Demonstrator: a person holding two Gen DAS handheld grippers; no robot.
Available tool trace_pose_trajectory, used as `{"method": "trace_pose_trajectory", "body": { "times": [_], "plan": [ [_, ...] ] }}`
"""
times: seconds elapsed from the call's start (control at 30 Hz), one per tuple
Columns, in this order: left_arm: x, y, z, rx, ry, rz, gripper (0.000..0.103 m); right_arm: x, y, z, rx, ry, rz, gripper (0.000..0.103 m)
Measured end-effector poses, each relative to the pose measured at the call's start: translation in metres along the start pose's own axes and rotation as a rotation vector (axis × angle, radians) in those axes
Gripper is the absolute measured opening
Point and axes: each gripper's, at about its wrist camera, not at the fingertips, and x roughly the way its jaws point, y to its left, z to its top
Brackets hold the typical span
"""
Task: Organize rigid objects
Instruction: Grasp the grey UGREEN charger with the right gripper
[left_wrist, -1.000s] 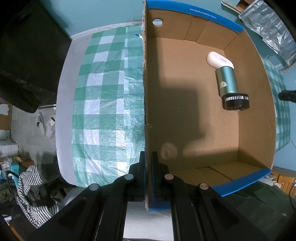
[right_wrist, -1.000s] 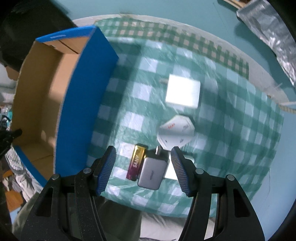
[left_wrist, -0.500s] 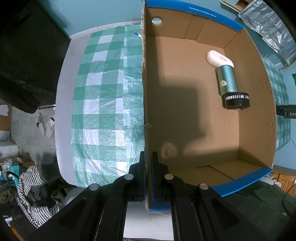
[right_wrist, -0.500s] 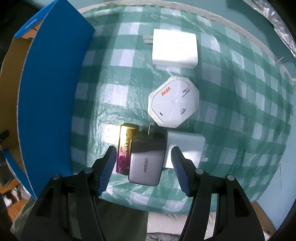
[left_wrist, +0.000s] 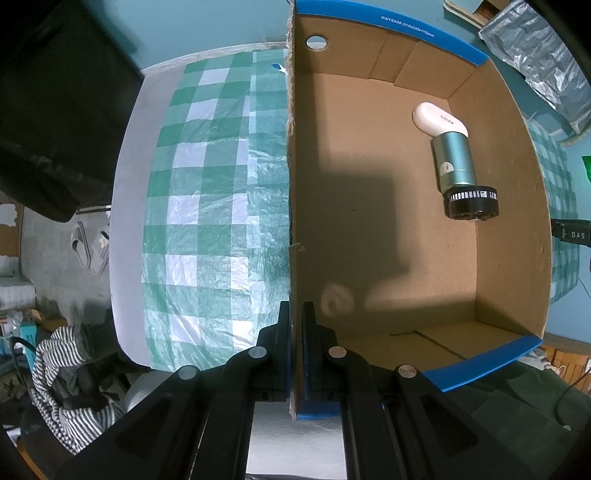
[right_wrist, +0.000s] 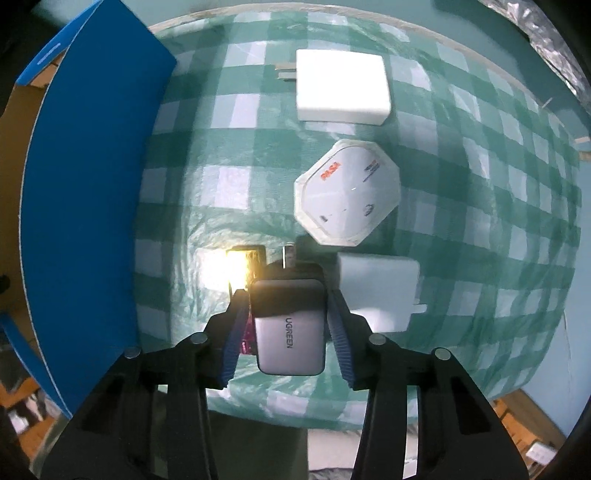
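Across the tabletop (right_wrist: 461, 122) lies a green-and-white checked cloth (left_wrist: 214, 206), and on it stands the largest thing, an open cardboard box (left_wrist: 388, 229) with blue outer faces. Its blue side wall fills the left of the right wrist view. The left tool (left_wrist: 293, 325) points down and is clamped shut on the box's near side wall, one finger outside and one inside. On the box floor, toward the far right corner, lies a teal cylinder (left_wrist: 456, 162) with a black ring at its near end; a white case (left_wrist: 437, 120) rests touching its far end.

Right of the box, loose things sit on the cloth. Farthest is a white charger (right_wrist: 343, 86), its prongs pointing toward the box. Nearer lies a white octagon (right_wrist: 347, 192) with red lettering. Nearer still sits a pale block (right_wrist: 378, 288), a prong at its right side, just beside the right tool.

The right tool (right_wrist: 288, 317) points down with a grey charger (right_wrist: 290, 325) between its blue-padded fingers (right_wrist: 232, 343). Its jaws are closing; the pads stand against or nearly against the charger's two sides, and whether they press cannot be told. The charger's prongs point away from the camera. Just left of it, partly behind the left finger, lies a gold-and-magenta battery (right_wrist: 245, 269), its far end washed out by glare.
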Motion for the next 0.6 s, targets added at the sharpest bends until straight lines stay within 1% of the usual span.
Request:
{"method": "trace_pose_trajectory", "body": {
  "times": [0.2,0.33,0.4,0.6],
  "plan": [
    [0.001,0.000,-0.003,0.004,0.003,-0.001,0.004,0.005,0.014,-0.003,-0.040,0.011,0.028,0.044],
    [0.001,0.001,-0.004,0.004,0.001,-0.002,0.004,0.012,0.017,-0.003,-0.058,0.032,0.019,0.044],
    [0.001,0.001,-0.004,0.003,0.002,-0.003,0.004,0.018,0.015,-0.004,-0.059,0.043,0.019,0.044],
    [0.000,0.001,-0.007,0.007,0.002,-0.004,0.004,0.032,0.011,-0.005,-0.049,0.040,0.031,0.044]
  ]
}}
